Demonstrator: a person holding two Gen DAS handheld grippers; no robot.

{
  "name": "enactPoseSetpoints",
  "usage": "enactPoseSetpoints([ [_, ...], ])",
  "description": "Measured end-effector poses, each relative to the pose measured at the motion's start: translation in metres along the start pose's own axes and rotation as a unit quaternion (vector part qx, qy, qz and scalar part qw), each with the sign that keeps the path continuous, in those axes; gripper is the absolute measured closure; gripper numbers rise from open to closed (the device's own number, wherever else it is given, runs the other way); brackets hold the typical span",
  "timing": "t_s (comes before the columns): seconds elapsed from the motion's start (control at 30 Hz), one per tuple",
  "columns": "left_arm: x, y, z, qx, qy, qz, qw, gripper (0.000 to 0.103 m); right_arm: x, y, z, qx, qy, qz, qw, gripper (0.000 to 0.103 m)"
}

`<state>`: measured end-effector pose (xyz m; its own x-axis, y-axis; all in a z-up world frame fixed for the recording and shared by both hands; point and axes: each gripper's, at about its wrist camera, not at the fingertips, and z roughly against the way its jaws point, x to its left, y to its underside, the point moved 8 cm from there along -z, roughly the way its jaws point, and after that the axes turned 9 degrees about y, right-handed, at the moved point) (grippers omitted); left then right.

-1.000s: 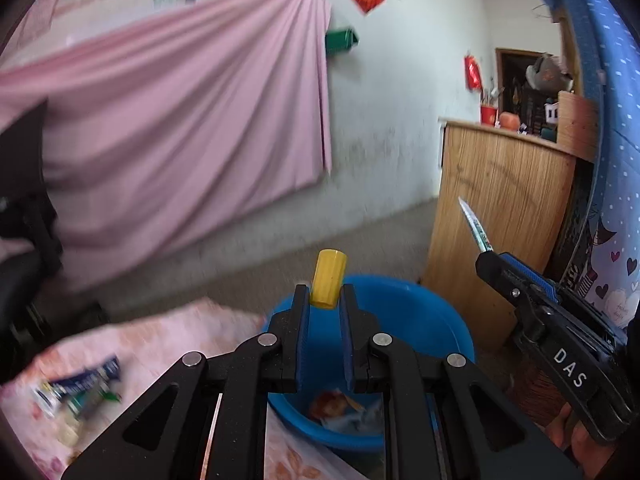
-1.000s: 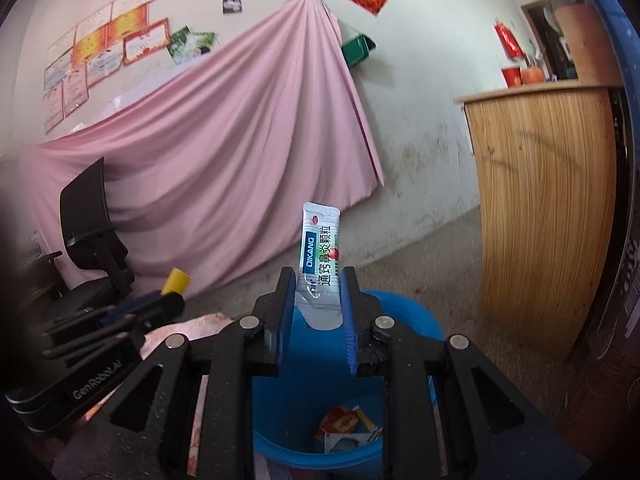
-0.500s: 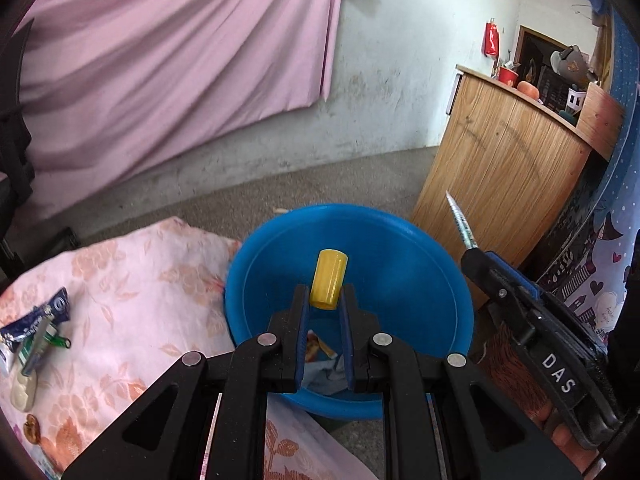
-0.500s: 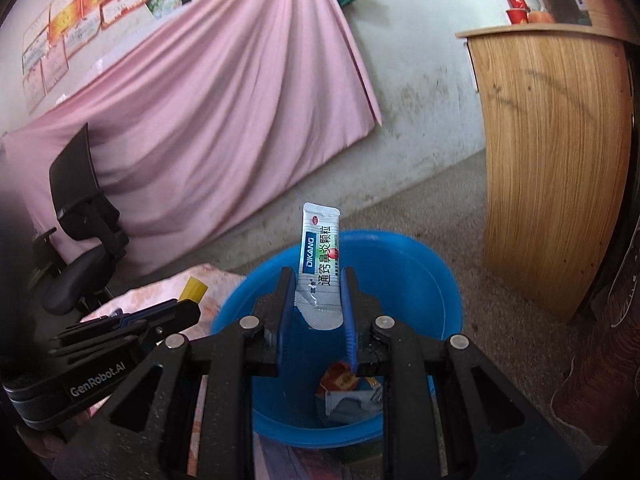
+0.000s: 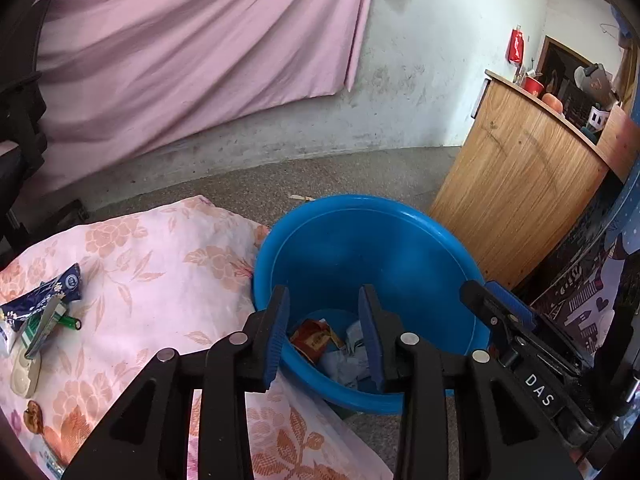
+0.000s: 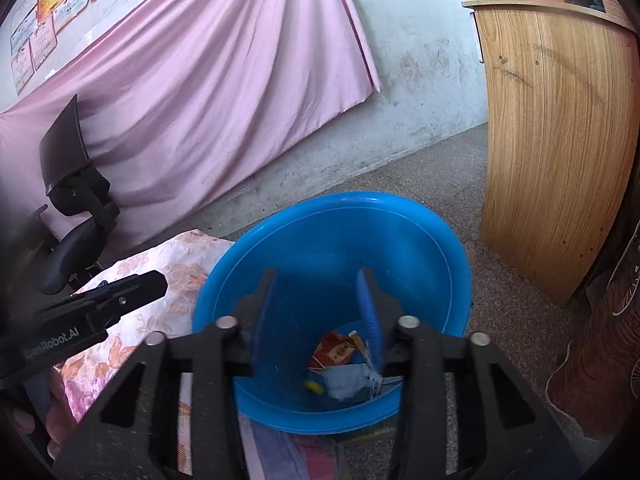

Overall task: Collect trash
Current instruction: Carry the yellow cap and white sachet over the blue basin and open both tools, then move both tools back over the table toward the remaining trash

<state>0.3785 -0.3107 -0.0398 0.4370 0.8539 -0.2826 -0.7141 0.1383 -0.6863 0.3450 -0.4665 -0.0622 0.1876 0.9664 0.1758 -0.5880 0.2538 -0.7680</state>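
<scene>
Both the left gripper (image 5: 324, 332) and the right gripper (image 6: 316, 312) hang with jaws spread wide, holding nothing, over the one blue basin (image 5: 420, 236). Below them lie several wrappers (image 6: 336, 352). Well left, about five scraps (image 5: 40, 312) wait on the floral cloth (image 5: 160, 260); I'd say halfway.

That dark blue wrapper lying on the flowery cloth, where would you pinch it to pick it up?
Judging by the left wrist view, pinch the dark blue wrapper at its raised upper-right end, coming from above. That end lies free on the cloth; its lower-left end is tangled among other litter.
</scene>
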Motion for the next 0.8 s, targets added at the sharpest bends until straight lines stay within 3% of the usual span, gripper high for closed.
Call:
enactPoseSetpoints([
  [0.33, 0.014, -0.001, 0.025, -0.03, -0.016, 0.01, 0.9994, 0.06, -0.003, -0.005, 0.008, -0.012, 0.0, -0.011, 1.0, 0.002],
  [0.47, 0.018, -0.001, 0.037, -0.049, -0.016, 0.014, 0.9986, 0.046, -0.004, -0.009, 0.015, -0.025, -0.001, -0.018, 1.0, 0.0],
  [0.53, 0.022, -0.001, 0.045, -0.059, -0.02, 0.016, 0.9979, 0.044, -0.005, -0.011, 0.019, -0.031, -0.001, -0.021, 0.999, 0.0],
  [0.63, 0.027, 0.002, 0.054, -0.069, -0.024, 0.018, 0.9972, 0.032, -0.005, -0.013, 0.022, -0.037, -0.004, -0.025, 0.999, 0.0],
  [0.7, 0.027, 0.0, 0.059, -0.085, -0.02, 0.022, 0.9959, 0.011, -0.004, -0.015, 0.025, -0.043, -0.008, -0.027, 0.999, 0.0],
  [0.8, 0.032, -0.001, 0.073, -0.116, -0.027, 0.026, 0.9925, 0.004, 0.0, -0.017, 0.03, -0.052, -0.012, -0.025, 0.998, 0.0],
])
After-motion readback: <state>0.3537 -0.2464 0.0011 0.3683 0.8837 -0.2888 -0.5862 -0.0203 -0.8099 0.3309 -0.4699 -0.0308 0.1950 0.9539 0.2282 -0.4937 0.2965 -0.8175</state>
